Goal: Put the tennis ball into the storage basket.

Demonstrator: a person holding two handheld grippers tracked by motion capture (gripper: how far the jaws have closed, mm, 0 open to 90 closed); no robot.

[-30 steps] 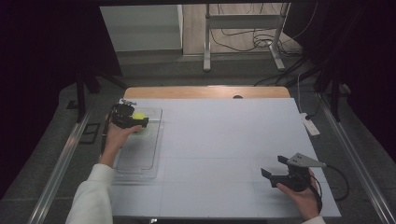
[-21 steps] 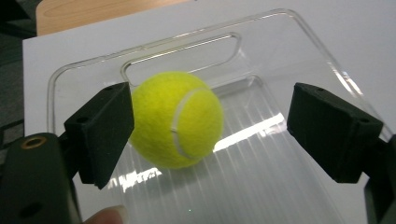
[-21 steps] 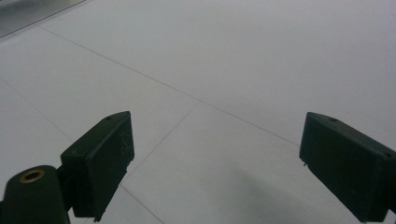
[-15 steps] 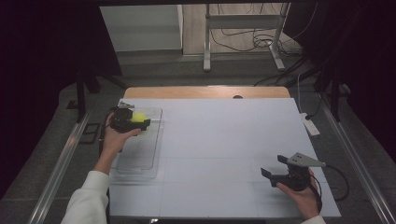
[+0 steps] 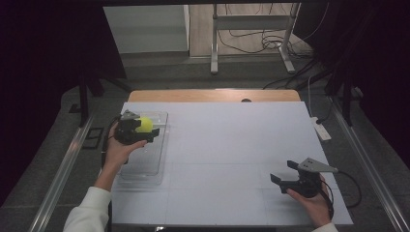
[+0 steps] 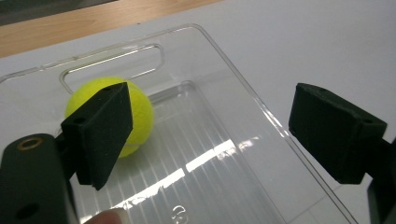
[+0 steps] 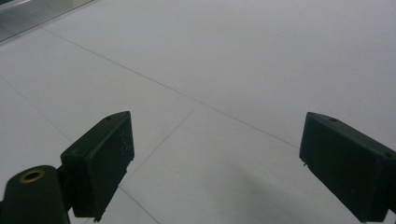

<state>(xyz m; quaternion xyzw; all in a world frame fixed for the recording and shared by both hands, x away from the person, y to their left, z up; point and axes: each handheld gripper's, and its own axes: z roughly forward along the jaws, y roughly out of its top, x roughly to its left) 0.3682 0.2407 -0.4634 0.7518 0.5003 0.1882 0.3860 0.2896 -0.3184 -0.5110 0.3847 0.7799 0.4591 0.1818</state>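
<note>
We work from the left. The ball (image 6: pixel 110 115) lies in the far end of the clear tray (image 6: pixel 261 116), near its handle slot, at the left side of the counter (image 5: pixel 232 145). The left gripper (image 6: pixel 212 135) hangs over the tray with its fingers (image 6: pixel 100 133) wide apart; they have just been opening, and nothing sits between them, the ball showing beyond the left finger. If we mean to grasp the ball, we centre the gap on it before lowering, keep both fingers inside the tray walls, and close only once the pads flank its widest part. The right gripper (image 7: pixel 215 163) hovers over bare counter at the near right, fingers wide apart and holding nothing; we keep it clear.
</note>
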